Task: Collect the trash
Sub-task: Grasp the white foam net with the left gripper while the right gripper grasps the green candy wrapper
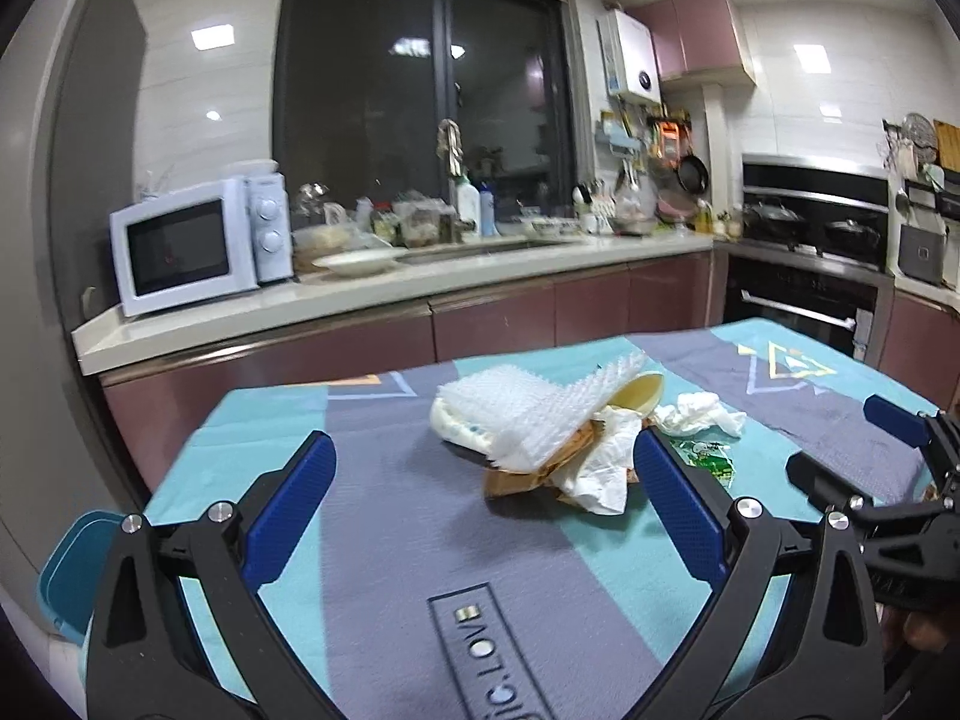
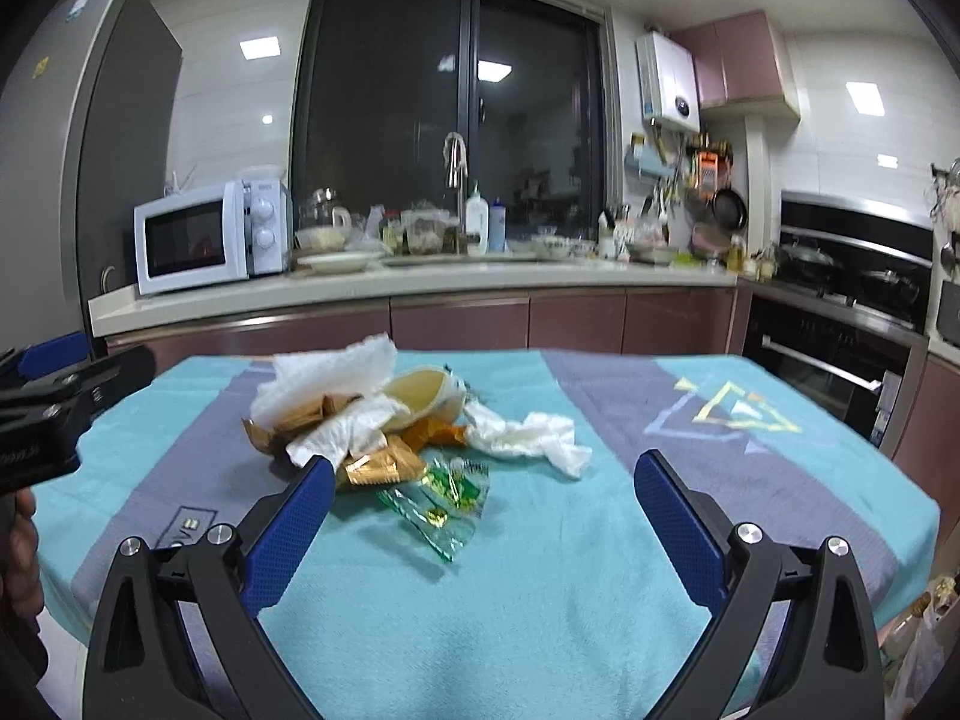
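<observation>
Two near, side-by-side views over table (image 1: 384, 498)

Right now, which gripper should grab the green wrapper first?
Right gripper: its jaws are open and the green wrapper lies loose between them, just ahead. For the left gripper, it lies behind the right finger, with the foam sheet ahead.

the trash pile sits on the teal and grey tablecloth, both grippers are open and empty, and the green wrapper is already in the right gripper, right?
Not quite. The right wrist view shows the green wrapper lying flat on the tablecloth in front of the open, empty right gripper. The trash pile does sit on the cloth, and the left gripper is open and empty.
</observation>
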Tool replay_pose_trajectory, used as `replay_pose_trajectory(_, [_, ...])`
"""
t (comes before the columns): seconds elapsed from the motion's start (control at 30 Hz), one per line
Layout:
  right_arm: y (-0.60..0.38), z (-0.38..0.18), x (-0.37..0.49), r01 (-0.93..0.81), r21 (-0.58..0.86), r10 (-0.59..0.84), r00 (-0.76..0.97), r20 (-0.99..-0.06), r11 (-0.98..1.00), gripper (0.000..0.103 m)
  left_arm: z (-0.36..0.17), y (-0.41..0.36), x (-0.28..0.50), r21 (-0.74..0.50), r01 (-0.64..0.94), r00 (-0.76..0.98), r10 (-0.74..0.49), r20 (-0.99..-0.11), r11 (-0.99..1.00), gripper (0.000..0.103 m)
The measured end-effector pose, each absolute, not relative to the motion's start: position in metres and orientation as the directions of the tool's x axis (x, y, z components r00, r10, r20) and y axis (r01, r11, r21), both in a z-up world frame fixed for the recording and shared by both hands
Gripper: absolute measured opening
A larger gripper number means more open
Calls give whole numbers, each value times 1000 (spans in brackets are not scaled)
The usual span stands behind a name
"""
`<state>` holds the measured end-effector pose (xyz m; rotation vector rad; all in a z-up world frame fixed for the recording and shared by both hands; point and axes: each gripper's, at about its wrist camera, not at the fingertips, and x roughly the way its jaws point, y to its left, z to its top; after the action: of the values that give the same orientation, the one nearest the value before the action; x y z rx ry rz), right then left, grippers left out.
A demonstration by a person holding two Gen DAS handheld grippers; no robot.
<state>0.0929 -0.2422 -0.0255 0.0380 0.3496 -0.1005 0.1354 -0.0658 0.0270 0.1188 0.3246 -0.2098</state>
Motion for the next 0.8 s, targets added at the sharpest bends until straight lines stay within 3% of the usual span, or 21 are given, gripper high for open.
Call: replay_pose_trajectory(0.8, [-264, -58, 165, 51, 120, 21, 848, -529, 991, 96, 2, -168, 261, 278, 348, 846, -172, -504, 895, 97])
